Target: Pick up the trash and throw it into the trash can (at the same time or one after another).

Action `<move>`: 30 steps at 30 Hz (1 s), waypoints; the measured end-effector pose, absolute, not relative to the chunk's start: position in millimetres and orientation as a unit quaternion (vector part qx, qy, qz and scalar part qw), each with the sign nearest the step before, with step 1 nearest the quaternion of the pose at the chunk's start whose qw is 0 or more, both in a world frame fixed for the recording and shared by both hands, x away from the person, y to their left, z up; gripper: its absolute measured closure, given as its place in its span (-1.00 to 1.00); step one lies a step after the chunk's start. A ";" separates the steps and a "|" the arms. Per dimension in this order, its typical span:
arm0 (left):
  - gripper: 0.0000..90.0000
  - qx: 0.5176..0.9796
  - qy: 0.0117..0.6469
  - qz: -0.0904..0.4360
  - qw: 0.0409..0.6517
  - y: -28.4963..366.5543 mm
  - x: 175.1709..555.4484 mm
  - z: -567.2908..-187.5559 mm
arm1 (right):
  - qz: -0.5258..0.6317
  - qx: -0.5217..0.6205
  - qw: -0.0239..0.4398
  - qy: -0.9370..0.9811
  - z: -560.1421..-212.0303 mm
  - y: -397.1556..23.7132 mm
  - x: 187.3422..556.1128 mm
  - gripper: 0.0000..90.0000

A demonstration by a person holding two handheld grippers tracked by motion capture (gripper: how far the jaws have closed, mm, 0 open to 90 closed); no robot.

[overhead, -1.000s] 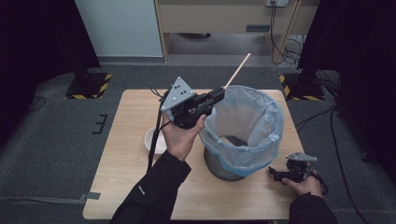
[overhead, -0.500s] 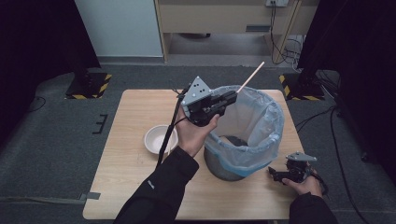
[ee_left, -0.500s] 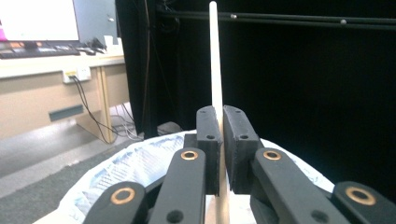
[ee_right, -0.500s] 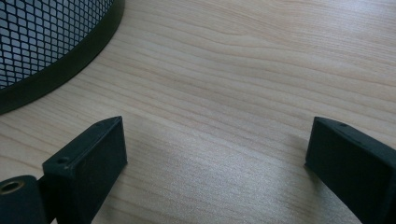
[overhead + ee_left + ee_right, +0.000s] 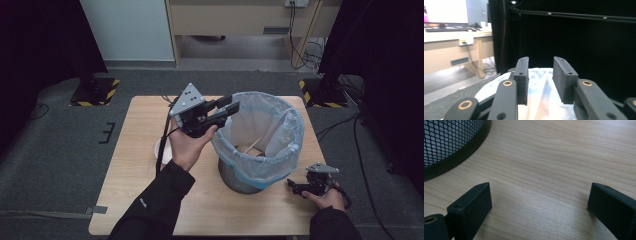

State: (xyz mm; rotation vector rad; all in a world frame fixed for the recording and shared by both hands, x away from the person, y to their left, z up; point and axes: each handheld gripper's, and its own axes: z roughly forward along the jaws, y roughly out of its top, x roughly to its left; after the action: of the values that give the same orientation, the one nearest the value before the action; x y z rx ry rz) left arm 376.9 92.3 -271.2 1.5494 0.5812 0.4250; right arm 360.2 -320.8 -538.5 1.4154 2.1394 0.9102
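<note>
My left gripper [image 5: 231, 106] hangs at the left rim of a black mesh bin lined with a pale blue-white bag [image 5: 260, 170]. Its jaws have just been opening and nothing is between them; in the left gripper view the left gripper [image 5: 540, 62] stands parted above the bag [image 5: 541, 100]. A thin wooden stick [image 5: 252, 145] lies slanted inside the bin. My right gripper [image 5: 295, 187] rests on the table to the right of the bin's base, open. In the right gripper view the right gripper [image 5: 539, 195] has bare wood between its jaws and the mesh wall [image 5: 449, 140] at upper left.
A white bowl [image 5: 159, 149] sits on the wooden table [image 5: 135, 175] left of the bin, mostly hidden behind my left hand. Black stands and cables ring the table on the grey floor. A wooden desk stands beyond the far edge.
The stick that stuck out of my left gripper is now down in the bin. The left jaws have parted. The right hand has not moved.
</note>
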 end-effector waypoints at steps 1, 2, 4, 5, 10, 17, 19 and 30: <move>0.37 0.683 0.261 0.191 0.655 98.7 376.1 -273.1 | 0.327 0.509 0.208 0.769 -538.5 -320.8 360.2 -0.88; 0.34 0.682 0.267 0.195 0.652 105.0 375.6 -275.3 | 0.327 0.509 0.208 0.769 -538.5 -320.8 360.2 -0.88; 0.29 0.681 0.279 0.204 0.646 117.7 374.7 -280.5 | 0.327 0.509 0.208 0.769 -538.5 -320.8 360.2 -0.88; 0.27 0.680 0.285 0.208 0.643 123.6 374.5 -283.3 | 0.327 0.509 0.208 0.769 -538.5 -320.8 360.2 -0.88; 0.15 0.681 0.314 0.225 0.622 148.5 375.1 -299.4 | 0.327 0.509 0.208 0.769 -538.5 -320.8 360.2 -0.88; 0.04 0.688 0.348 0.233 0.593 168.4 379.8 -327.0 | 0.327 0.509 0.208 0.769 -538.5 -320.8 360.2 -0.88; -0.01 0.689 0.360 0.235 0.584 173.7 381.6 -337.0 | 0.327 0.509 0.208 0.769 -538.5 -320.8 360.2 -0.88; -0.14 0.703 0.425 0.239 0.517 201.3 393.6 -397.5 | 0.327 0.509 0.208 0.769 -538.4 -320.8 360.2 -0.88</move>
State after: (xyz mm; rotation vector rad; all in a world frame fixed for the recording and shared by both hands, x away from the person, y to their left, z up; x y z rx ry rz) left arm 393.6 201.3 -397.5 1.6875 1.0210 0.5744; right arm 360.2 -320.8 -538.4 1.4155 2.1391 0.9101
